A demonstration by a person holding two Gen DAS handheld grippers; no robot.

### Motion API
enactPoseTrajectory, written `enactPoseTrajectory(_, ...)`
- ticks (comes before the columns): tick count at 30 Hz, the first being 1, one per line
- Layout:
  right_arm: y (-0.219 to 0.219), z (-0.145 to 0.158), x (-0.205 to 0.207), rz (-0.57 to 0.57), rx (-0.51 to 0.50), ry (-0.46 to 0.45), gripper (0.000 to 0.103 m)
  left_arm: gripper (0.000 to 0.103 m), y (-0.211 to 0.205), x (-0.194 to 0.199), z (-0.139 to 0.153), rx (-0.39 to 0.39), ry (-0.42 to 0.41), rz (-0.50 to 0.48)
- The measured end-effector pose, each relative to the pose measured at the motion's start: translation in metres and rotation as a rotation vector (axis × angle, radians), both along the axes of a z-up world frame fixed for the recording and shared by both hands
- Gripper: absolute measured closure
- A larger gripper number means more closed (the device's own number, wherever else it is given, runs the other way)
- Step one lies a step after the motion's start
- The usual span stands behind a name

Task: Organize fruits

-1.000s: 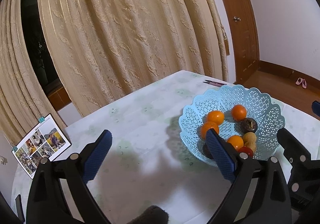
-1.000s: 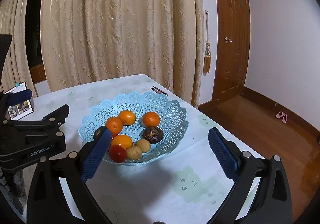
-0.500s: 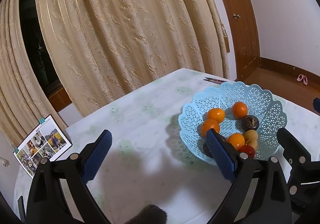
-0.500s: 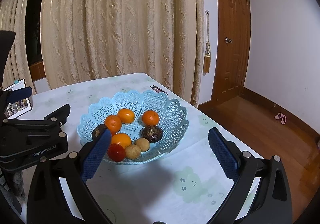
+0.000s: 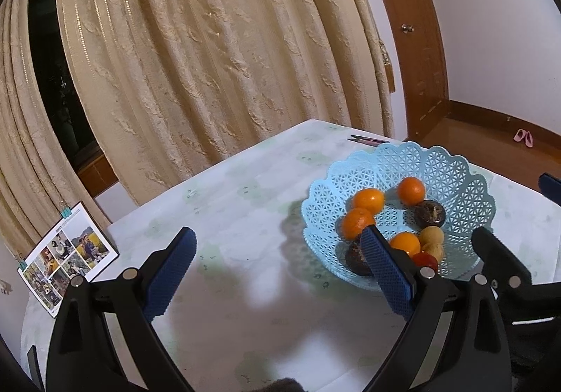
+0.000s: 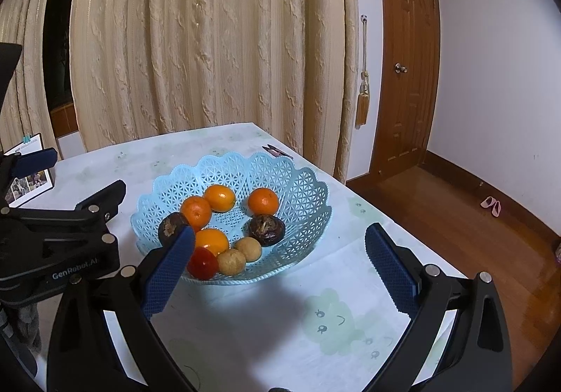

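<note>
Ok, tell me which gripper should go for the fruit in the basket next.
Right, probably. The right gripper is open and faces the blue basket almost head-on, with the red fruit near its left finger. The left gripper, also open, points at bare tablecloth, the basket off to its side.

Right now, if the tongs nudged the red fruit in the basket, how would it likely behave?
The red fruit looks round and glossy, so it would probably roll and may slip between pads. It sits low against the basket wall, beside a tan fruit, so it likely wouldn't travel far.
</note>
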State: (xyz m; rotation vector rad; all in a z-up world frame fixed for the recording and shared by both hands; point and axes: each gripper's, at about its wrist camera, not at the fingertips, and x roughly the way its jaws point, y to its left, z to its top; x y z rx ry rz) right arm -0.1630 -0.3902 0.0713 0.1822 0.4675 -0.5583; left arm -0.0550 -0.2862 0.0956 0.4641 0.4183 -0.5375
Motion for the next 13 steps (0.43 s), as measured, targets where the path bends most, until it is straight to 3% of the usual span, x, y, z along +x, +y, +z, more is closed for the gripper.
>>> enactPoseTrajectory(13,0.012,-0.005,0.006,0.049,0.014,0.019,0.004,0.009,0.015,0.010,-0.006,0.022,0.036,0.059)
